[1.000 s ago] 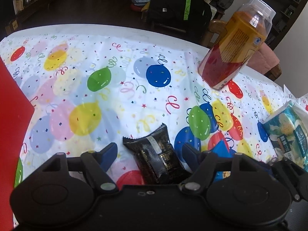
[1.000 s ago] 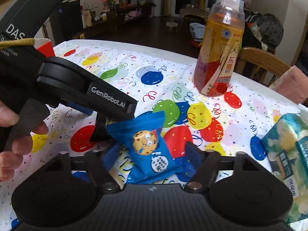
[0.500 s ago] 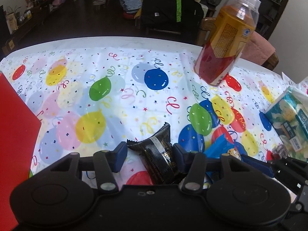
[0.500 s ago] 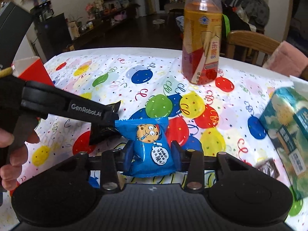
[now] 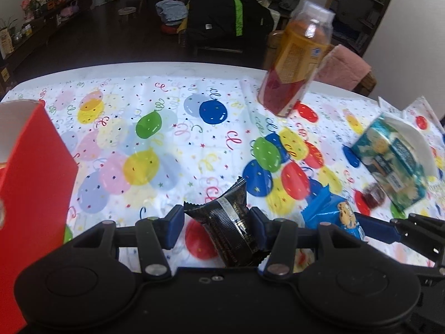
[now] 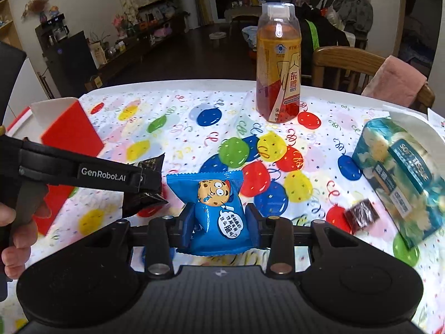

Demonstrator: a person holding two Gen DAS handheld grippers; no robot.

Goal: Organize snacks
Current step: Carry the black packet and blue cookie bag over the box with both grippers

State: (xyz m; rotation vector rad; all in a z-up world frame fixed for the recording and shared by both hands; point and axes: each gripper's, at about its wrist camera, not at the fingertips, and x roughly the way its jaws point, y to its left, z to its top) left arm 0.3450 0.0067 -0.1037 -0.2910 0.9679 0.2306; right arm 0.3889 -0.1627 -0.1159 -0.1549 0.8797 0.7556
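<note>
gripping a black snack packet (image 5: 232, 222) in left gripper (image 5: 217, 220), right gripper (image 6: 219, 220) clamped on blue cookie packet (image 6: 215, 211)

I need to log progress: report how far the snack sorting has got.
Done: nothing visibly put away yet. In hand: left gripper shut on the black snack packet, right gripper shut on the blue cookie packet. Left: both into the red box, if that is the bin; small dark red candy remains.

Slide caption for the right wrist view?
Right gripper clamps blue cookie packet; left gripper holds black packet alongside.
</note>
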